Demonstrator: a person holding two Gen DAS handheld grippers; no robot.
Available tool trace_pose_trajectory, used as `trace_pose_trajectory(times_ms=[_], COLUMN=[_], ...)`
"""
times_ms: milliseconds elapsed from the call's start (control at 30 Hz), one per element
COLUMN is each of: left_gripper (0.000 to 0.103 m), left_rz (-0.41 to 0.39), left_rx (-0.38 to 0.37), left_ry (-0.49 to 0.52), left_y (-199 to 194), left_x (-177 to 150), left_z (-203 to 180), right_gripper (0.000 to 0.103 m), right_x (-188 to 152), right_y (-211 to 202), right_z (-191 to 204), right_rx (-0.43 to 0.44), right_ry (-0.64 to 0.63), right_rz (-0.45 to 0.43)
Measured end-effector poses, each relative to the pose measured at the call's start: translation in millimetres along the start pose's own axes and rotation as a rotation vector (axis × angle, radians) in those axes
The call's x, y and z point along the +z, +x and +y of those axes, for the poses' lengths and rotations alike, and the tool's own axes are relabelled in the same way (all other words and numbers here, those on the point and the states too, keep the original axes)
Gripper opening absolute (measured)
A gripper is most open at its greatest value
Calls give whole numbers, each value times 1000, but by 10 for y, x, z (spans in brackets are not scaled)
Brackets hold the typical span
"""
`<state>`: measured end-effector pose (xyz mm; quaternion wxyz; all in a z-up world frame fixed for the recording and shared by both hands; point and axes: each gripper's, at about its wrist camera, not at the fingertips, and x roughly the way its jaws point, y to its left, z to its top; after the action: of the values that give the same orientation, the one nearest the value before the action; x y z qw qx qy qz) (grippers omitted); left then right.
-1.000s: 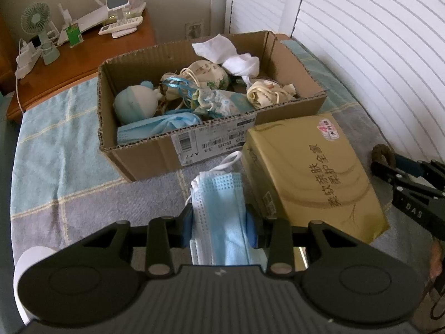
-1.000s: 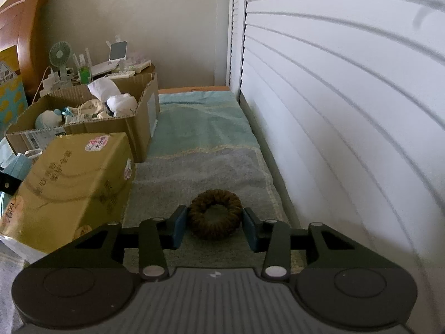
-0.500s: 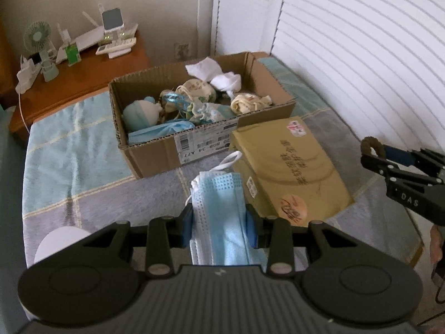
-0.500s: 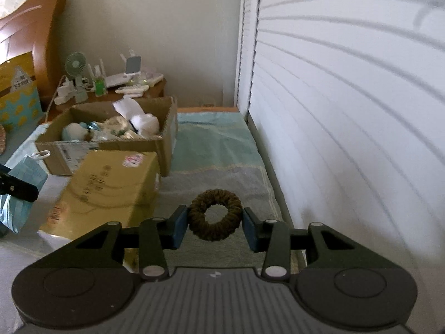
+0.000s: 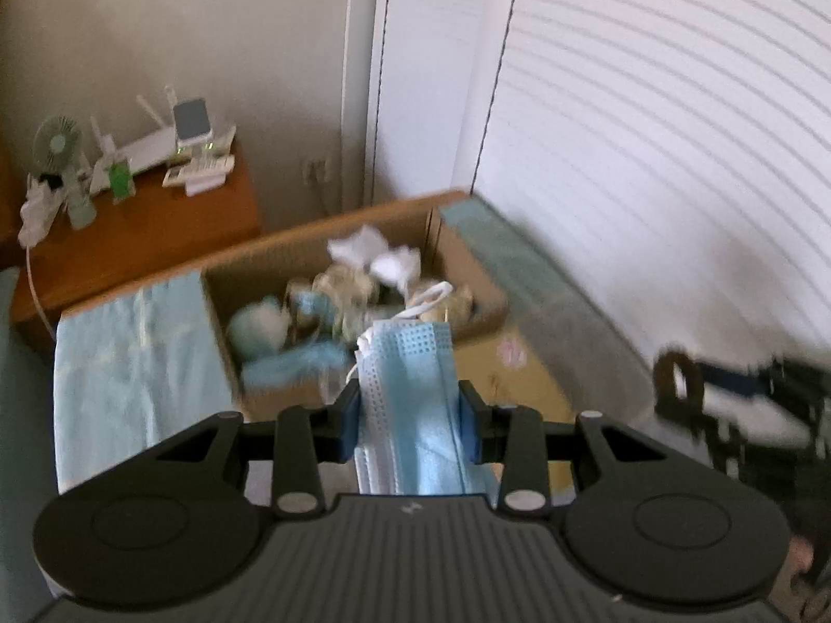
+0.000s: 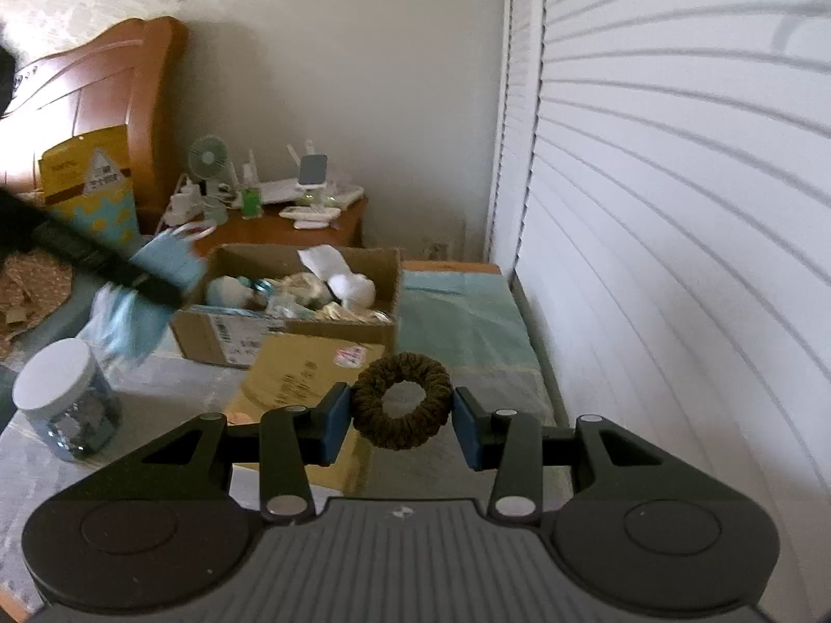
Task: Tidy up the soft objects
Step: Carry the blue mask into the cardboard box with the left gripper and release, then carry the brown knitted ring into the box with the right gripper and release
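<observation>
My left gripper (image 5: 410, 418) jaws clamp the blue mask (image 5: 413, 389), long axis running forward toward the cardboard box (image 5: 467, 270); my right gripper (image 6: 401, 420) jaws pinch the brown scrunchie (image 6: 401, 401), ring facing me.

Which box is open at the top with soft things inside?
The brown cardboard box farther back; the yellow box in front of it is closed.

No text can be made out clearly; print on the cardboard box (image 6: 291, 322) shipping label (image 6: 236, 335), the yellow package (image 6: 306, 368) and the yellow bag (image 6: 88, 181) by the headboard is blurred, illegible
</observation>
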<state>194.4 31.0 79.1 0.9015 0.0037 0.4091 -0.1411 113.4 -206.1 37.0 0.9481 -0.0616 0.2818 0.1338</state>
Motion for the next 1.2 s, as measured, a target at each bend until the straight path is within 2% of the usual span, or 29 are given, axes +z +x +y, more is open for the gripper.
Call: trace_pose_trajectory(times_ms=[167, 333, 633, 667, 733, 800, 900, 1033, 1200], left_gripper=[36, 36, 38, 42, 56, 81, 86, 91, 98], left_rz=[-18, 4, 71, 70, 60, 52, 27, -31, -131], left_rx=[1, -11, -26, -22, -3, 12, 3, 32, 79], left_ry=[12, -8, -79, -90, -103, -116, -121, -76, 16], left_y=[284, 665, 1239, 1276, 1340, 1368, 1314, 1092, 664], left_x=[372, 659, 854, 862, 866, 865, 844, 768, 464], left_z=[-46, -100, -164, -166, -172, -158, -124, -90, -50], right_gripper=[47, 47, 47, 47, 47, 47, 47, 47, 47], right_x=[34, 47, 47, 45, 46, 47, 49, 70, 82], right_y=[-56, -30, 71, 83, 101, 111, 120, 129, 117], right_z=[74, 66, -26, -30, -50, -74, -88, -98, -97], right_rx=[9, 16, 8, 5, 1, 2, 1, 6, 16], right_ry=[-26, -31, -21, -20, -16, -7, -6, -3, -9], right_rz=[-5, 0, 13, 14, 14, 14, 13, 9, 2])
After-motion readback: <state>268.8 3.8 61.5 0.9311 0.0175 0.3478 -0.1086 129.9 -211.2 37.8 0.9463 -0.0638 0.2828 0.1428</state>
